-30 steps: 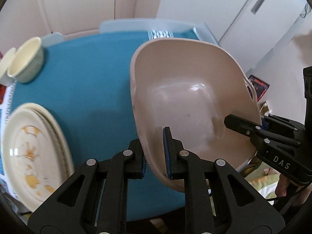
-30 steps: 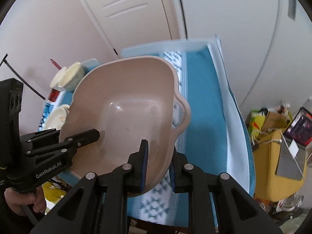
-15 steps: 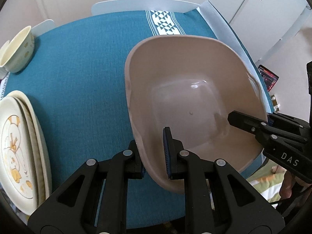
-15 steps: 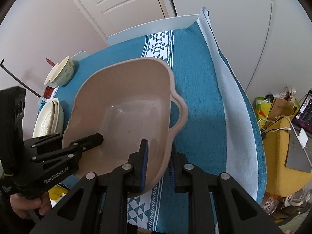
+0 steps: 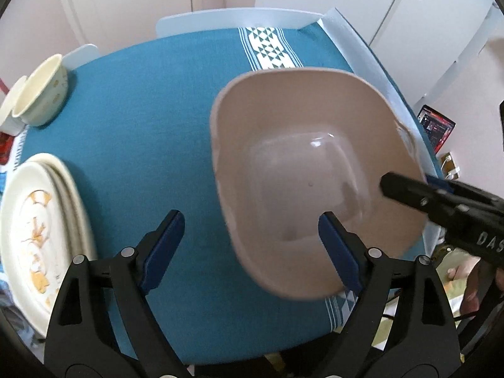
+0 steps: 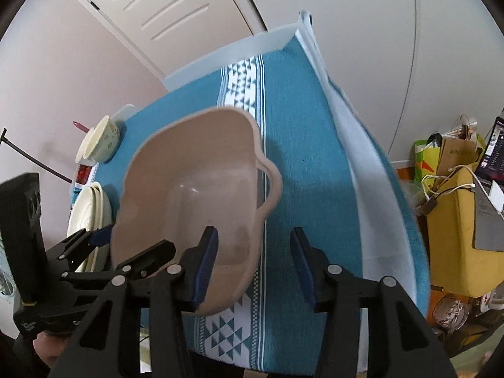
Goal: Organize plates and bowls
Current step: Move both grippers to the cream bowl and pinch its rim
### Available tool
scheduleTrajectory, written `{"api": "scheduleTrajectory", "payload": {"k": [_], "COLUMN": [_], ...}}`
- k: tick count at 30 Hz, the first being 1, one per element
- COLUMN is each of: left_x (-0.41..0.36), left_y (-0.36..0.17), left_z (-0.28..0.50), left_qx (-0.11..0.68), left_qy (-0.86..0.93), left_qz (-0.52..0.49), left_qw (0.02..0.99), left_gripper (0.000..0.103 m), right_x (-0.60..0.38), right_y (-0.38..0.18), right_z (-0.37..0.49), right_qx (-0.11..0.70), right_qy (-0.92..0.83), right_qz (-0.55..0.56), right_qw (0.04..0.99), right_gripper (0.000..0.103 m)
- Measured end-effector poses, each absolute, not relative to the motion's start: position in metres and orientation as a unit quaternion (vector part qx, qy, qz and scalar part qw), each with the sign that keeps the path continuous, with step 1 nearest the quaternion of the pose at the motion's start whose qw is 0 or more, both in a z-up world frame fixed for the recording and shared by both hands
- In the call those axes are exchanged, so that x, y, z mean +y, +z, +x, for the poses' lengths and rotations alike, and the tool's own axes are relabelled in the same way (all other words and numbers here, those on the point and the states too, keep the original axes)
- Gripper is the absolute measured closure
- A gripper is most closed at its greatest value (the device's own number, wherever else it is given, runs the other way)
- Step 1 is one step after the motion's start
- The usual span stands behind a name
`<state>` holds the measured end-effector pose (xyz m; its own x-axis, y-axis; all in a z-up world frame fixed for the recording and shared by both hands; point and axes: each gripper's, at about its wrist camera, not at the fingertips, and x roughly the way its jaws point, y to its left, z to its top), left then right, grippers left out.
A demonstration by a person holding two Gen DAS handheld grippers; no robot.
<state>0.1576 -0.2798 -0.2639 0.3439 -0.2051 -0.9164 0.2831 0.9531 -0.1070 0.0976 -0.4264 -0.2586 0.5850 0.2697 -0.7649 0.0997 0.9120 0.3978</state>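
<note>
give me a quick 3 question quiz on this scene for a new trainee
1. True or false: the left gripper is clamped on the rim of the beige tub.
2. What lies at the left edge of the teal tablecloth, nearest the left gripper? A) stacked plates B) a kettle C) a cutting board
3. Fill in: the right gripper has its jaws ____.

Key
1. False: its jaws stand wide apart.
2. A, the stacked plates.
3. Open.

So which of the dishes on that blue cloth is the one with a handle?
The big beige plastic basin: a loop handle sticks out of its rim. The small cream bowl and the stacked cream plates have plain rims.
</note>
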Motion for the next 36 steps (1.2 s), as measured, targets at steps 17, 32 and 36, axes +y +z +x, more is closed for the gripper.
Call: {"api": "scheduleTrajectory", "payload": {"k": [17, 32, 36], "left_x": [-0.137, 0.025, 0.052], "left_y": [-0.094, -0.121, -0.161], "left_z": [0.104, 0.227, 0.273], "left_qx": [0.382, 0.419, 0.459], "left_qy": [0.015, 0.028, 0.017], "left_qz": [0.009, -0.098, -0.105], "left_qw": [0.924, 0.902, 0.882], "left_gripper": [0.000, 0.001, 0.005], "right_x": [-0.326, -0.207, -0.177], "right_y": [-0.104, -0.086, -0.118], "right_z": [0.095, 0.235, 0.292], "right_qx": [0.294, 0.340, 0.385], "right_qy": [0.194, 0.193, 0.180], "right_qz": [0.083, 0.035, 0.043], "right_qw": [0.932, 0.920, 0.904], "right_gripper": [0.000, 0.000, 0.002]}}
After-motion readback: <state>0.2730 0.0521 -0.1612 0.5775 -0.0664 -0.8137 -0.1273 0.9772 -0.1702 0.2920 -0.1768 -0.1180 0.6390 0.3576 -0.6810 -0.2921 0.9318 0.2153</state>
